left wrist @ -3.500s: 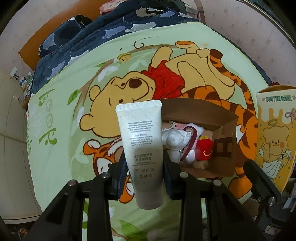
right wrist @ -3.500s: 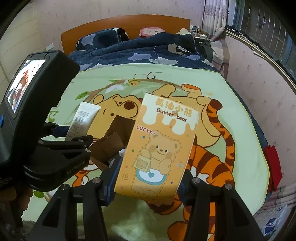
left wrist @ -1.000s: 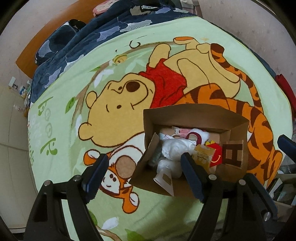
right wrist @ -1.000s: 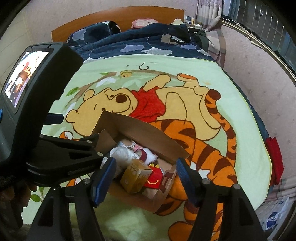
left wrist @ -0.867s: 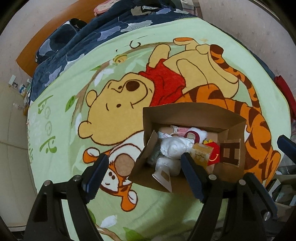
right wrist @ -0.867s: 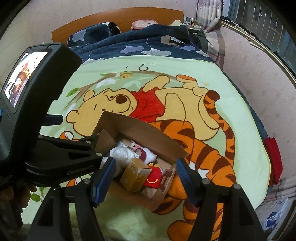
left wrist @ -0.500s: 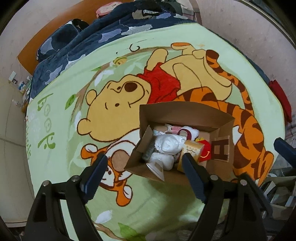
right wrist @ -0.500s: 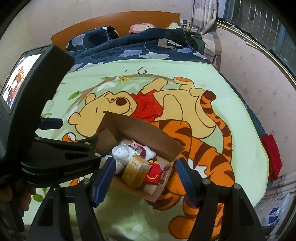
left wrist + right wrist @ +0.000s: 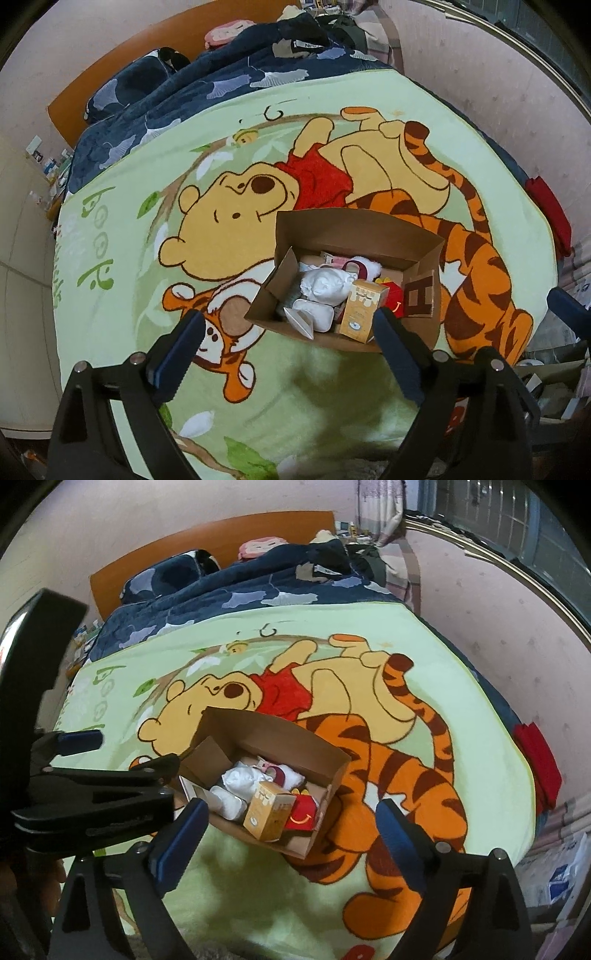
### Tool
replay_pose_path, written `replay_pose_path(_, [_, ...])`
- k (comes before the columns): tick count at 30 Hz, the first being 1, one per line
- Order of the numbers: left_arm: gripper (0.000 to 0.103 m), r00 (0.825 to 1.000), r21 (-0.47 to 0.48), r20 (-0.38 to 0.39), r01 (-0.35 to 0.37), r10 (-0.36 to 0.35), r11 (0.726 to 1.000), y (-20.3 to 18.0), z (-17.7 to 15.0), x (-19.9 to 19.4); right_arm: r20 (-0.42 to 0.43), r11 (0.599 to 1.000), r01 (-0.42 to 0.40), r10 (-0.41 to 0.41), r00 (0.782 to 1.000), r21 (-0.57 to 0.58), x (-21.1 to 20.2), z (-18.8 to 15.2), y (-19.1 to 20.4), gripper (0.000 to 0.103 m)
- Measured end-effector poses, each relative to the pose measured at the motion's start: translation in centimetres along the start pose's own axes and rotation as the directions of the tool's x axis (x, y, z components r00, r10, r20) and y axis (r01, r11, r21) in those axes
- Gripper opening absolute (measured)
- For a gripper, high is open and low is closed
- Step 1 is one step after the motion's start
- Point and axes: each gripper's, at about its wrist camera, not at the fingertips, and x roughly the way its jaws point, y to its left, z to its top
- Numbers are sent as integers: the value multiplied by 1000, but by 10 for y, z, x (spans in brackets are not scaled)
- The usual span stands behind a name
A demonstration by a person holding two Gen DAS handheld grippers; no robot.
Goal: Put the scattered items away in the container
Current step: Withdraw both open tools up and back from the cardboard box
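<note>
A: Brown cardboard box (image 9: 354, 236) sits on the bed (image 9: 110, 332), toward its foot edge, on the green cartoon blanket (image 9: 461, 738). Flaps up, so it takes drops from above.

B: Contents?

A: Orange carton (image 9: 364, 310) standing on end at the box's near wall, red box with a yellow arch (image 9: 303, 810) beside it, white soft bundle (image 9: 325, 284) in the middle, white tube (image 9: 306, 319) at the near-left corner. All inside. I see nothing loose on the blanket.

B: Your fingers?

A: Left gripper (image 9: 288, 350) apart, nothing between them. Right gripper (image 9: 291, 838) the same, spread wide and empty. I hold both high over the foot edge, above the box and not touching it, so neither clips a flap.

B: Progress?

A: My call: done or nearly so. The orange carton is propped, not flat; it could tip, but would stay inside.

B: The red thing at the bed's right edge?

A: Red cloth (image 9: 535, 760), hanging off the side. Can't tell if it counts.
</note>
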Motion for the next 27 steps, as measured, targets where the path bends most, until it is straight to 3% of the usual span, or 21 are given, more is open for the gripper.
replay_pose_path(12, [94, 1000, 22, -14, -16, 16, 1000, -3, -16, -10, 35, 998, 32, -34, 999, 59, -23, -10, -14, 94])
replay_pose_path(27, [94, 1000, 47, 24, -1, 0, 999, -13, -25, -28, 55, 997, 48, -51, 997, 63, -39, -18, -19, 94])
